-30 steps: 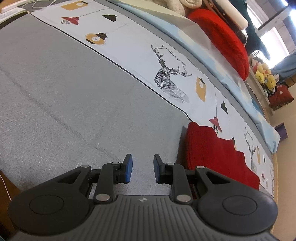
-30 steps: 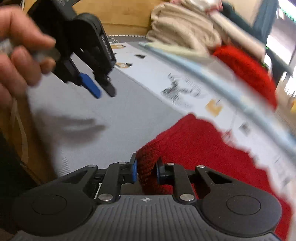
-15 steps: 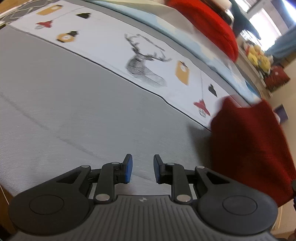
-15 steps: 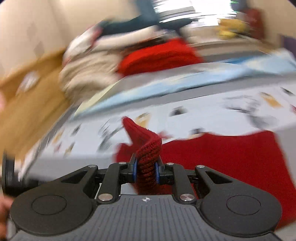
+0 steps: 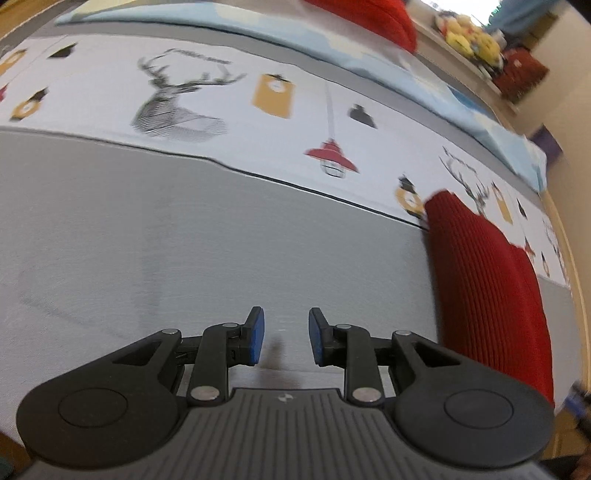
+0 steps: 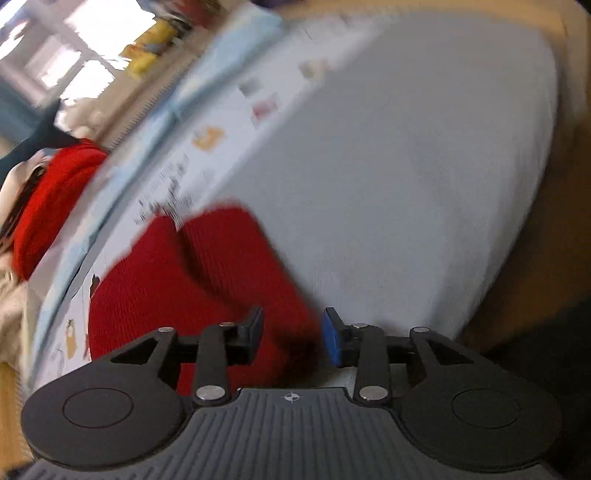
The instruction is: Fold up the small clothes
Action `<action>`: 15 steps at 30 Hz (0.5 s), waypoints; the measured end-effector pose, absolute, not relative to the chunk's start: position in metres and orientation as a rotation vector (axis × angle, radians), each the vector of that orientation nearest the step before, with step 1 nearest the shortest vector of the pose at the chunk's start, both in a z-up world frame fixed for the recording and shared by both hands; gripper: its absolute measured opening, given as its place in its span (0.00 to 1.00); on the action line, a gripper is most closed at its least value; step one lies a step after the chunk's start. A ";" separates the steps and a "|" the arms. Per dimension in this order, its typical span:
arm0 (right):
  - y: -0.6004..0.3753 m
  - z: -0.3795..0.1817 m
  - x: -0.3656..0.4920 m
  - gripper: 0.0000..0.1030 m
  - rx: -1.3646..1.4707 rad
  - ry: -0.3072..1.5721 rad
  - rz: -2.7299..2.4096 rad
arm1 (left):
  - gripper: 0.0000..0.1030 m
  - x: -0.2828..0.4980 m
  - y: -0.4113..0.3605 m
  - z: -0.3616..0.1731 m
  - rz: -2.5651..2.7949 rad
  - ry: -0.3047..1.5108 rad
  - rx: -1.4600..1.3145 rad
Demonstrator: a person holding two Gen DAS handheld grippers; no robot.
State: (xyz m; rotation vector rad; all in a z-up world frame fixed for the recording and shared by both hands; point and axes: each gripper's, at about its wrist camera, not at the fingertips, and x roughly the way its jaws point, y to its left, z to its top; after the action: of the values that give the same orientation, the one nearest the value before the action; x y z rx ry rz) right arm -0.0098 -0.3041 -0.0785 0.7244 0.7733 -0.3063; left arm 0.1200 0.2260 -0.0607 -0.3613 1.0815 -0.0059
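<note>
Grey bedspread [image 5: 184, 236] w/ red knit garment [image 6: 192, 280] lying near its printed band. R gripper [image 6: 291, 332] jaws opening, knit between them, pads seemingly off it; L gripper [image 5: 282, 341] narrow gap, empty. Risk: fold springs back or lands skewed bc release is mid-swing.

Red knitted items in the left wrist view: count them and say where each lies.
2: one red knitted garment on the grey cover at right; another red knit at the top edge. More may be hidden.

Red ribbed knit garment [image 5: 487, 291] lies folded on the grey bedspread [image 5: 221, 240].
</note>
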 end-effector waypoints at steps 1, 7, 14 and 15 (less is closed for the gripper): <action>-0.304 -0.069 -0.005 0.38 0.696 0.754 -0.278 | 0.28 0.122 0.219 -0.061 -0.013 1.083 -0.345; -0.307 -0.039 0.057 0.46 0.554 0.779 0.015 | 0.28 0.126 0.184 -0.064 -0.052 1.088 -0.262; -0.293 -0.050 0.151 0.55 0.370 0.882 0.184 | 0.28 0.124 0.157 -0.065 -0.062 1.069 -0.196; -0.293 -0.057 0.161 0.56 0.405 0.884 0.182 | 0.28 0.123 0.153 -0.065 -0.061 1.070 -0.184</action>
State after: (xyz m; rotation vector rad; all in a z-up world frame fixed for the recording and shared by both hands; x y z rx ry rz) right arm 0.1611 -0.2931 -0.0570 0.4046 0.8837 0.1821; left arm 0.1233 0.1533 -0.0651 -0.1843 1.0699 -0.0614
